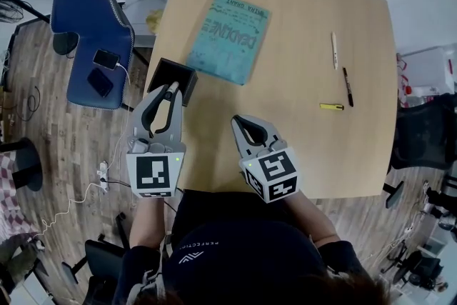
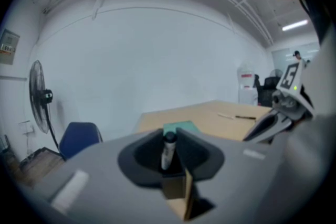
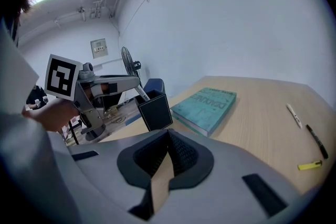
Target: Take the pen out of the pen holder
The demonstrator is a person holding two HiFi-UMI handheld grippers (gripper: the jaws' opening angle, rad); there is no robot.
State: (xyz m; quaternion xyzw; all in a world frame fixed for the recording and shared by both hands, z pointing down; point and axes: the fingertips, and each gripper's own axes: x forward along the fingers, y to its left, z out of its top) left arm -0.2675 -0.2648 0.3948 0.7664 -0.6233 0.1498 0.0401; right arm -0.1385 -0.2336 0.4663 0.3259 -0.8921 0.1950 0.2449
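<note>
- The left gripper (image 1: 170, 91) has its fingers (image 1: 153, 109) clamped on the pen (image 2: 168, 149), which stands upright between them.
- The pen's lower end is at the mouth of the black pen holder (image 1: 166, 71); I cannot tell whether it is clear of the rim.
- The holder sits at the tabletop's (image 1: 300, 146) left edge, just beside a corner of the teal book (image 1: 230, 38).
- A blue chair (image 1: 93, 18) stands beyond that edge.
- The right gripper (image 1: 238, 123) hovers over bare wood near the front edge, its fingers (image 3: 181, 152) together and empty.
- Wide bare tabletop separates the book from three loose pens (image 1: 347, 87) near the right edge.
</note>
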